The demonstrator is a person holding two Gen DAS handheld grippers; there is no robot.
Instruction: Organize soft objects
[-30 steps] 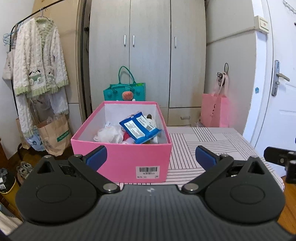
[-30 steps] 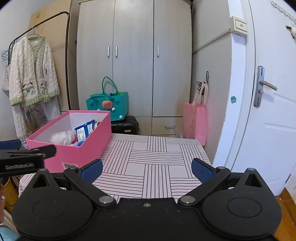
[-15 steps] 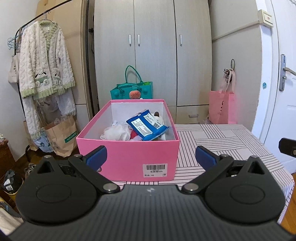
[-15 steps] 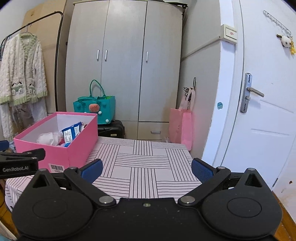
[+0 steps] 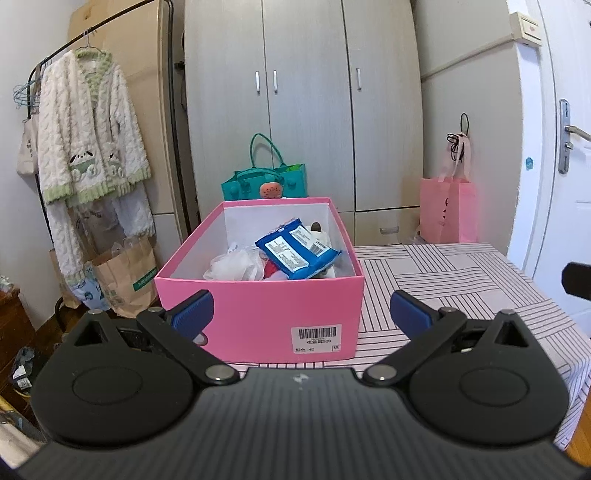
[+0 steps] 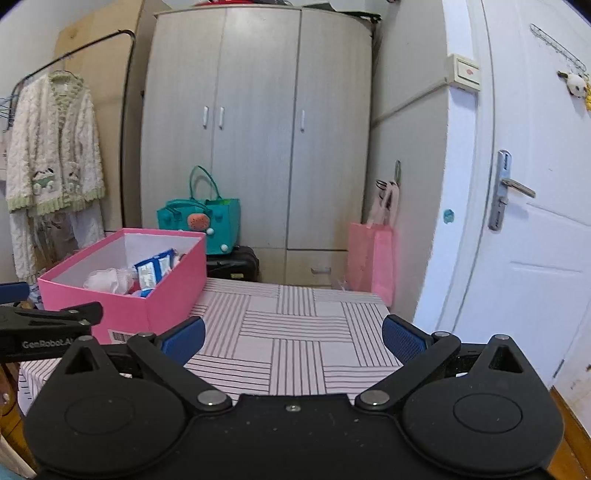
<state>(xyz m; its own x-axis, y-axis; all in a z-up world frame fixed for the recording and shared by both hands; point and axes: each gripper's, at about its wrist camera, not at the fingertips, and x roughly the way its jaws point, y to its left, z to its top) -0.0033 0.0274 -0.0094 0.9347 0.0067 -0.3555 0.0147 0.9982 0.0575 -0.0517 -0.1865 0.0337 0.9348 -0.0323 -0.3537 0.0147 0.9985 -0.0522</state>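
Both tongs are spread wide with nothing between their blue pads: the left tongs [image 5: 301, 314] face the pink box [image 5: 258, 317], the right tongs [image 6: 293, 338] hang above the bare striped tabletop [image 6: 295, 332]. The box sits at the tabletop's left end and holds a blue packet [image 5: 295, 253] leaning on a white puff [image 5: 236, 264].

A tall grey three-door wardrobe [image 5: 304, 107] fills the back wall, with a white panelled door [image 6: 535, 229] and its metal lever handle [image 6: 511, 188] to the right. A black clothes rail [image 5: 110, 22] stands at left, holding a fluffy cream cardigan with green trim [image 5: 86, 129].
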